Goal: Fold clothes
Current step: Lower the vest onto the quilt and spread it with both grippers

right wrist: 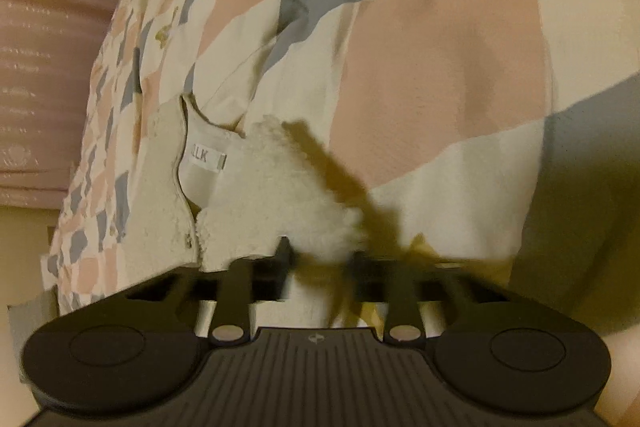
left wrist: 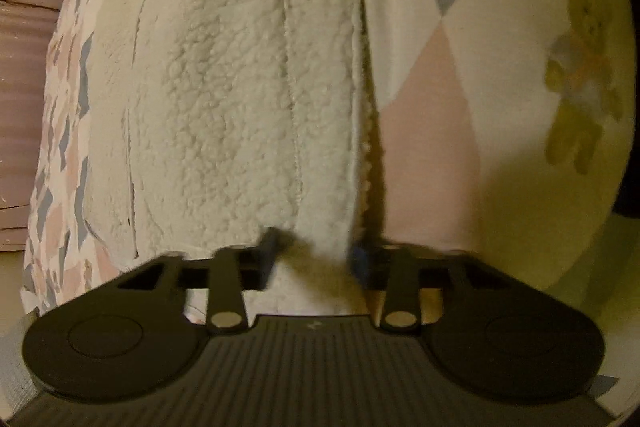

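Note:
A cream fleece garment [left wrist: 240, 87] lies spread on a patterned bedsheet and fills the middle of the left wrist view, with a seam running down it. My left gripper [left wrist: 312, 255] is shut on the fleece garment's near edge, fabric bunched between the fingers. In the right wrist view the same fleece garment [right wrist: 272, 187] shows its neck opening with a white label [right wrist: 203, 159]. My right gripper [right wrist: 320, 259] is shut on a fold of that fleece near the collar. Both sets of fingertips are partly buried in the cloth.
The bedsheet [left wrist: 432, 147] has pink, grey and cream diamond patches and a teddy-bear print [left wrist: 580, 75]. A pink quilted headboard or cushion [right wrist: 48, 47] stands along the left side. The sheet [right wrist: 440, 47] runs on to the right of the garment.

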Tool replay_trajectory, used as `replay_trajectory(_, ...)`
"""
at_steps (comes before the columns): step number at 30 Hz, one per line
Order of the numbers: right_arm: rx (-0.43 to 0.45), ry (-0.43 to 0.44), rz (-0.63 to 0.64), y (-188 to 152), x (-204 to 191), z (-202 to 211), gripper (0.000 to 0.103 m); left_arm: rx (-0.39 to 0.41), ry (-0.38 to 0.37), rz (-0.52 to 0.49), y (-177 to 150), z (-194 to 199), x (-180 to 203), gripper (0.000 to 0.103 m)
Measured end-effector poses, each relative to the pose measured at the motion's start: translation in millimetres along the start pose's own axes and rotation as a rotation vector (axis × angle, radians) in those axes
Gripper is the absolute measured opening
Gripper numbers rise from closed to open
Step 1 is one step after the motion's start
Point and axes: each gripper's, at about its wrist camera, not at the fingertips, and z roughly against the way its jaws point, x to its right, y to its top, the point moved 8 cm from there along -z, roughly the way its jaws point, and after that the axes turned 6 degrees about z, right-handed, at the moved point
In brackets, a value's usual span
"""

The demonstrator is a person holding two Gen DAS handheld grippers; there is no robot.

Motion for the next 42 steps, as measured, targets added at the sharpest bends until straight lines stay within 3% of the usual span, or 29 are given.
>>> replay_trajectory(2, 0.004, -0.006, 0.062, 2.4, -8.2, 6.5, 0.018, -0.010, -0.011, 0.017, 1.3, 6.5, -4.1, 0.013)
replay_trajectory(6, 0.025, -0.003, 0.147, 10.6, -27.1, 34.5, 0.010, -0.031, -0.032, 0.051, 4.0, 19.5, -12.2, 0.011)
replay_trajectory(10, 0.045, 0.072, 0.109, 30.1, -41.9, 68.5, 0.007, -0.063, -0.060, 0.251, 10.6, 44.1, -43.4, 0.010)
replay_trajectory(13, 0.094, 0.105, 0.199, 47.5, -61.3, 97.4, 0.007, -0.024, -0.044, 0.345, 24.1, 74.2, -60.1, 0.008)
replay_trajectory(16, 0.145, 0.130, 0.287, 63.0, -77.4, 127.1, 0.007, 0.030, -0.005, 0.378, 48.1, 106.6, -71.8, 0.008)
replay_trajectory(18, 0.167, 0.113, 0.323, 67.2, -68.7, 148.9, 0.007, 0.042, 0.017, 0.382, 55.0, 120.6, -69.1, 0.008)
replay_trajectory(22, 0.084, -0.001, 0.254, 46.7, -5.6, 158.8, 0.007, 0.001, 0.004, 0.402, 58.5, 122.0, -49.4, 0.008)
replay_trajectory(26, -0.037, -0.047, 0.134, 9.9, 43.5, 163.1, 0.007, -0.019, 0.052, 0.493, 52.7, 125.8, -60.4, 0.009)
replay_trajectory(31, 0.017, 0.078, 0.227, 31.4, -9.5, 184.0, 0.007, 0.046, 0.201, 0.515, 56.6, 139.6, -140.9, 0.009)
replay_trajectory(34, 0.033, 0.091, 0.316, 27.3, -26.9, 201.8, 0.007, 0.082, 0.276, 0.493, 60.9, 159.3, -164.8, 0.009)
replay_trajectory(37, 0.025, 0.079, 0.365, 16.8, -26.9, 214.1, 0.007, 0.064, 0.255, 0.479, 53.7, 167.6, -143.3, 0.009)
replay_trajectory(39, -0.046, 0.004, 0.318, -4.8, 12.7, 201.2, 0.008, 0.026, 0.202, 0.475, 44.0, 159.1, -112.7, 0.010)
replay_trajectory(42, -0.205, -0.161, 0.295, -39.3, 80.1, 161.3, 0.012, -0.116, 0.100, 0.496, 23.7, 120.2, -50.1, 0.016)
